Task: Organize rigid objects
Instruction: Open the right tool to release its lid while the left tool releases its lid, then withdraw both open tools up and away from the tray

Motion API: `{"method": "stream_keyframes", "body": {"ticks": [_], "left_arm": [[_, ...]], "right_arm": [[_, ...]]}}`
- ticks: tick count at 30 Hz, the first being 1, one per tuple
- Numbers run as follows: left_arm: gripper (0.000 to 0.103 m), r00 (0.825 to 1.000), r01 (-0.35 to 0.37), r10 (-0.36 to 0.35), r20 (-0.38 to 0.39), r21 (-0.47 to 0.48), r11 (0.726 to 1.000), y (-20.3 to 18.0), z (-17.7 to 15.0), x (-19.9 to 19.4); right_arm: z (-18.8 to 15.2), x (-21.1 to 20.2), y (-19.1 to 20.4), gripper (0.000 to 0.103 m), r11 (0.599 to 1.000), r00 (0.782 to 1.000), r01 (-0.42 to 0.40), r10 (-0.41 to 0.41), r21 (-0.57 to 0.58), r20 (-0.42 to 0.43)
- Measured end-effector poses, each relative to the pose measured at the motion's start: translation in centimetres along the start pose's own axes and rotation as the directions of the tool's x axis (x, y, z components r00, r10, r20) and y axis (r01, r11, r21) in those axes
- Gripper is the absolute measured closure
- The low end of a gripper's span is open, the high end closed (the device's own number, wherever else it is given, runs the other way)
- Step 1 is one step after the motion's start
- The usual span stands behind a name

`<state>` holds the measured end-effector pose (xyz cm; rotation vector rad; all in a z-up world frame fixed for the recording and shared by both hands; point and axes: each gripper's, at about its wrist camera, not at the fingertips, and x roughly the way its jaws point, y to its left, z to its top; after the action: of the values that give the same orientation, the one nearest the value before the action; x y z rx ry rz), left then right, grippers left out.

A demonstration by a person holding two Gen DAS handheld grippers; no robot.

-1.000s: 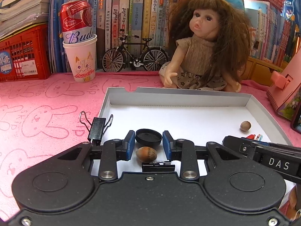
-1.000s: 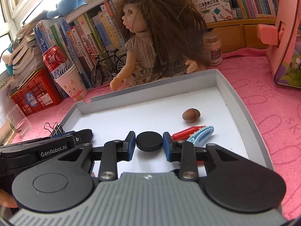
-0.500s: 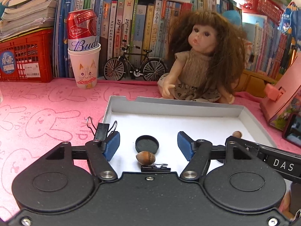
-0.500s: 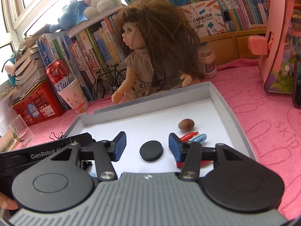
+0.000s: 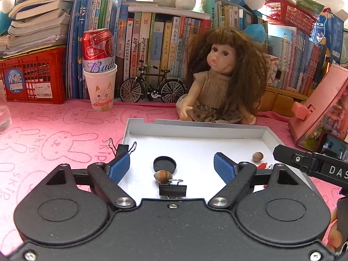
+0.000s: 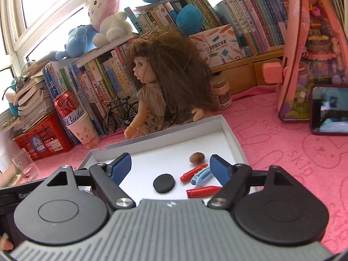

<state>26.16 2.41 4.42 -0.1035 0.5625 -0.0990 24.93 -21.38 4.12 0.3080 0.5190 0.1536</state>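
Left wrist view: pink rabbit-print cloth-covered worktop carries a shallow white cardboard tray with grey outer walls. Behind the tray sits a brown-haired doll in a beige dress, touching or just beside the far wall. Left tool stands wide apart over the tray, holding nothing; its blue pads are clear of all items. Right tool is likewise spread wide and empty above the tray. Inside the tray, near the front: a round black flat disc, with a brown acorn-like nut touching its near edge, and a black metal binder clip just beside that nut. A second black binder clip lies at the tray's left wall, partly hidden by the left pad. Right wrist view shows a second brown nut, two red plastic pegs and a light-blue toothed hair clip grouped near the tray's right side.
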Motion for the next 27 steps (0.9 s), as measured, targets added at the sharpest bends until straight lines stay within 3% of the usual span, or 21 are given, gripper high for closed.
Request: {"method": "stream_keyframes", "body": {"ticks": [14,27], "left_arm": [[0.018,1.000,-0.020,0.019,0.019,0.013,1.000,-0.2,-1.6,-4.0],[0.018,1.000,-0.027,0.027,0.005,0.008,1.000,-0.5,-5.1,-7.2]], "right_arm": [[-0.9,-3.8,0.2,0.012,0.991,0.996,0.093,-0.093,-0.096,0.009],[-3.7,-6.1,0.4,0.009,0.981,0.991,0.117,-0.126,-0.157,-0.044]]}}
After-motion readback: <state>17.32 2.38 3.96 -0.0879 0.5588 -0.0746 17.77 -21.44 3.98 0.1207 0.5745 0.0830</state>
